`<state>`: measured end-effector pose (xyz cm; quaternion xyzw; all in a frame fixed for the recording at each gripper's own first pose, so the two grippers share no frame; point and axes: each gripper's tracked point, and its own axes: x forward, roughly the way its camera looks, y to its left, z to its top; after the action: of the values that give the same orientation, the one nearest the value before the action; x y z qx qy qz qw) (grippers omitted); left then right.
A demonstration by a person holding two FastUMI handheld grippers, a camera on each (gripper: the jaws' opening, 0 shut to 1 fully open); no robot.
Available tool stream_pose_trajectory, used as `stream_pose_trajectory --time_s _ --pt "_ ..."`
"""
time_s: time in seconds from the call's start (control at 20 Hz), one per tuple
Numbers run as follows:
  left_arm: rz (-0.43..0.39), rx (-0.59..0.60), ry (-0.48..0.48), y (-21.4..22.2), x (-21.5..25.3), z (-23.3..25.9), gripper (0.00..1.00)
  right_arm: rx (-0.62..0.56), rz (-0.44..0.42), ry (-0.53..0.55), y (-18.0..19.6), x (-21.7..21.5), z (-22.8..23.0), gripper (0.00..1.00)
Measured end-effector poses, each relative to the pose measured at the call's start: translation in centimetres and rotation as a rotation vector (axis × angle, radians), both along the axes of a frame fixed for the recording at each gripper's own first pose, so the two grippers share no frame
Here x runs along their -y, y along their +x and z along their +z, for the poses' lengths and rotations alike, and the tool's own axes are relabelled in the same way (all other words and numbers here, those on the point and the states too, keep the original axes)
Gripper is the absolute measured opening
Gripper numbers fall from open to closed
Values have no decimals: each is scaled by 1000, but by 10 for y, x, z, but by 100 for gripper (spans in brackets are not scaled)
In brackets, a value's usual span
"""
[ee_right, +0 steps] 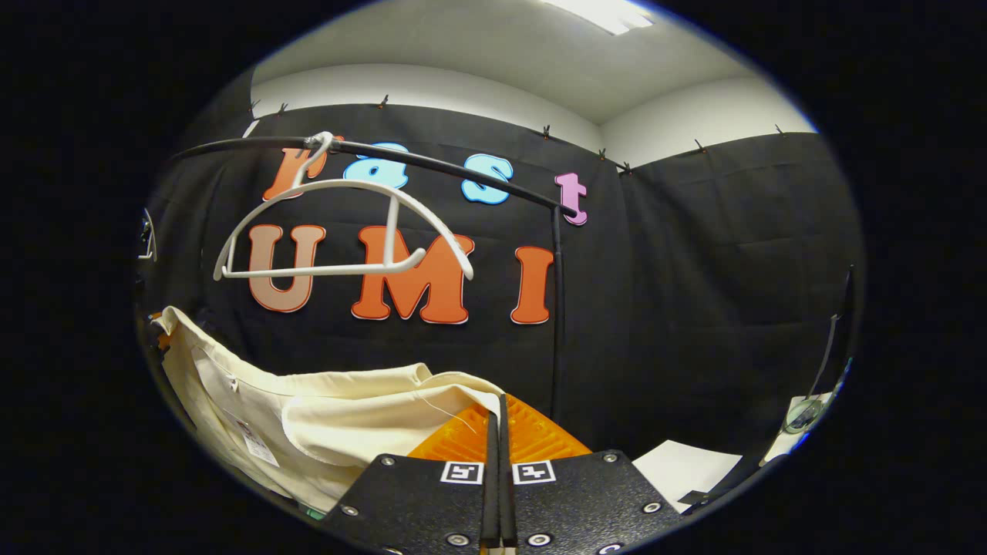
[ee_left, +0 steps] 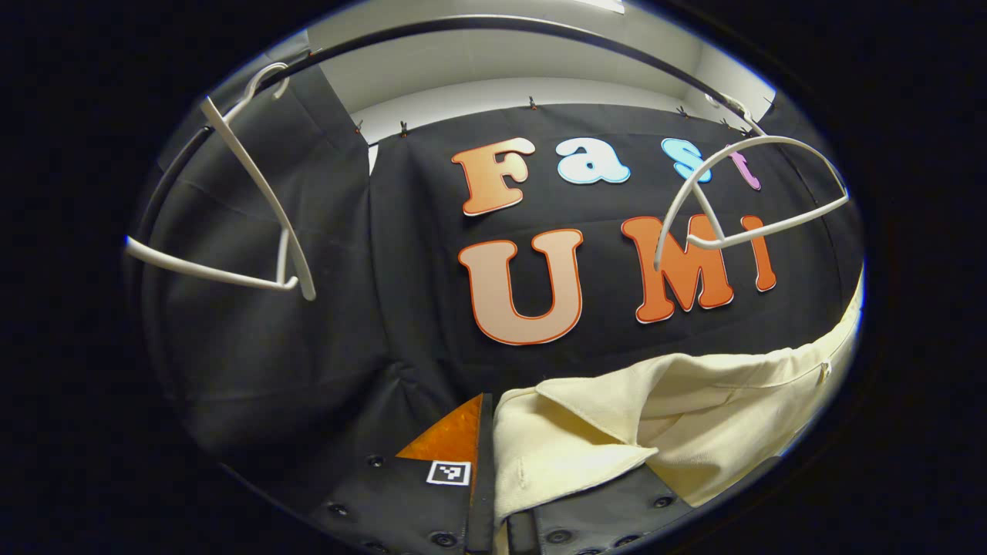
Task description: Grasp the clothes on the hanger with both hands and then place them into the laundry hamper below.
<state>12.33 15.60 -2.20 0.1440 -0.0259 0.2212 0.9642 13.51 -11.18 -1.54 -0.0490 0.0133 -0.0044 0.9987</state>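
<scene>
A cream shirt (ee_left: 694,416) hangs free of any hanger and is stretched between my two grippers. In the left gripper view, my left gripper (ee_left: 492,432) is shut on the shirt's collar edge, and the cloth drapes over one finger and runs off to the lower right. In the right gripper view, my right gripper (ee_right: 497,408) has its fingers pressed together on the shirt's (ee_right: 339,416) other edge, and the cloth sags away to the lower left. A bare white hanger (ee_right: 347,231) hangs on the black rail (ee_right: 463,169) above the shirt.
In the left gripper view two bare white hangers (ee_left: 254,193) (ee_left: 740,200) hang on the curved rail (ee_left: 493,27). The rail's upright post (ee_right: 557,308) stands just right of my right gripper. A white surface (ee_right: 686,470) lies low at the right.
</scene>
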Motion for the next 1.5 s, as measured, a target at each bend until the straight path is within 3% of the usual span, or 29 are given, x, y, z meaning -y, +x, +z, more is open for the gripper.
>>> stream_pose_trajectory --time_s 0.35,0.65,0.75,0.9,1.15,1.5 --pt "-111 -27 -73 -46 38 4 13 -58 115 22 -51 -44 -4 0" --pt "-222 -79 -176 -48 88 -15 14 -109 359 23 -58 -151 -21 0" --pt "-264 -84 -222 -49 108 -17 19 -107 434 13 -57 -190 -21 0" --pt "-352 -96 -254 -51 143 -20 20 -114 514 25 -61 -226 -27 0" --pt "-522 -221 -304 -41 192 -67 21 -245 555 55 -51 -249 -86 0" --pt "-485 -448 -421 -49 197 -172 22 -481 497 89 -37 -249 -185 0"
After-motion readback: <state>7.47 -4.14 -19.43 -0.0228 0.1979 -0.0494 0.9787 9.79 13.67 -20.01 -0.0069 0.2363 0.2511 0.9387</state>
